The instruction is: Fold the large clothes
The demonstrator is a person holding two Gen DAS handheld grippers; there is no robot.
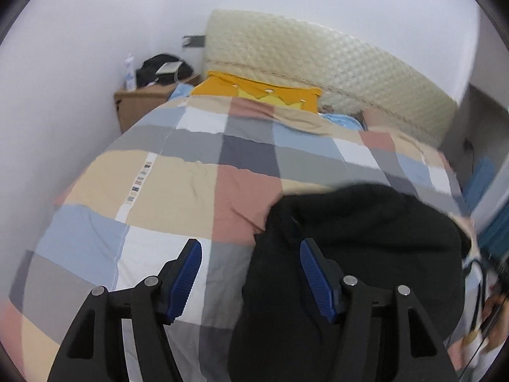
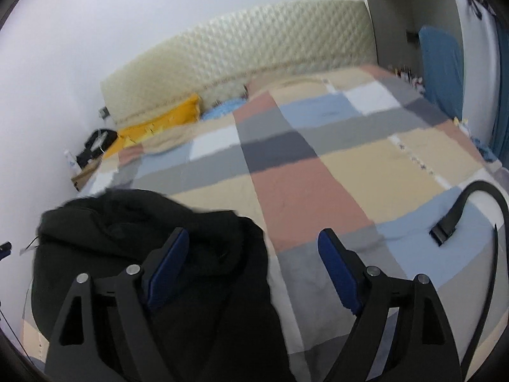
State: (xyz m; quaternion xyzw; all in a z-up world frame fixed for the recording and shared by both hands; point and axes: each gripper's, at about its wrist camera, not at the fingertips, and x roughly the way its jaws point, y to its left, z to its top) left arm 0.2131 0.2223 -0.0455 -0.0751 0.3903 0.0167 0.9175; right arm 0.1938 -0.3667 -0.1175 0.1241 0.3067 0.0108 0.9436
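A black garment (image 1: 356, 254) lies bunched on the checked bedspread (image 1: 165, 172), at the lower right of the left wrist view. My left gripper (image 1: 251, 248) is open above it; the cloth's left edge shows below the gap, but the blue pads do not press on it. In the right wrist view the same black garment (image 2: 133, 222) fills the lower left, and my right gripper (image 2: 254, 238) is open wide over its right edge and the bedspread (image 2: 305, 184). Neither gripper holds anything.
A cream quilted headboard (image 1: 318, 63) and a yellow pillow (image 1: 264, 90) stand at the bed's far end. A wooden bedside table (image 1: 140, 102) with a bottle and dark items is by the wall. A black strap (image 2: 458, 213) lies on the bed's right side.
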